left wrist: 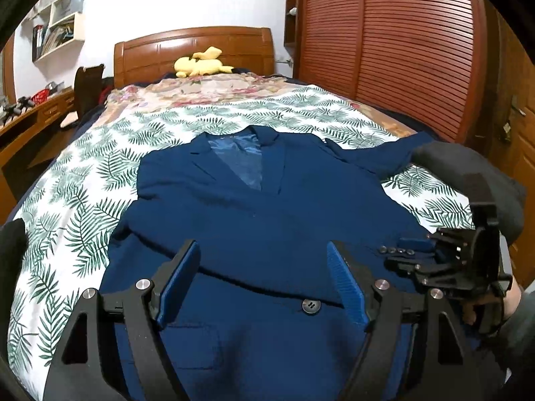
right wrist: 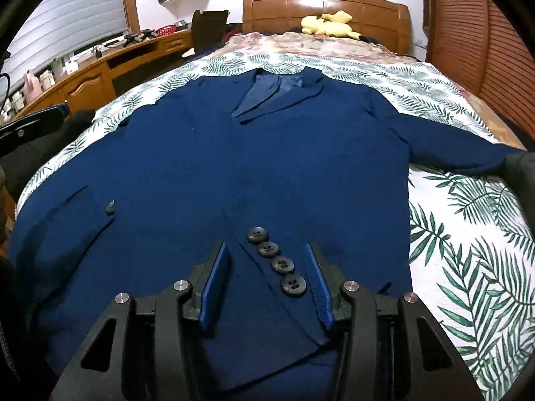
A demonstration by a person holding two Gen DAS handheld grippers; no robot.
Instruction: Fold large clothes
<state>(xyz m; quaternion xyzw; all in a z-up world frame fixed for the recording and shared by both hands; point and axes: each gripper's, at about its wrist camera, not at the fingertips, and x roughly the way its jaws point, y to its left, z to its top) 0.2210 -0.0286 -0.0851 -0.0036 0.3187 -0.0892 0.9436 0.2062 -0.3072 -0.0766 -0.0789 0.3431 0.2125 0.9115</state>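
Observation:
A navy suit jacket [left wrist: 250, 217] [right wrist: 267, 167] lies face up on the bed, collar toward the headboard. One sleeve is folded over the front, and its cuff [right wrist: 291, 300] with a row of dark buttons [right wrist: 276, 260] [left wrist: 396, 250] lies between the fingers of my right gripper [right wrist: 265, 245] [left wrist: 406, 254]. The pads stand apart and do not press the cloth. The other sleeve [right wrist: 451, 147] stretches out to the right. My left gripper [left wrist: 261, 245] hangs open over the jacket's lower front, with nothing between its fingers, just above a front button [left wrist: 311, 305].
The bed has a fern-print cover [left wrist: 83, 207] [right wrist: 468, 234], with a yellow plush toy [left wrist: 200, 63] by the wooden headboard [left wrist: 194, 50]. A dark grey bundle [right wrist: 521, 170] lies at the bed's right edge. A slatted wardrobe [left wrist: 401, 50] stands on the right, a wooden desk [right wrist: 100, 67] on the left.

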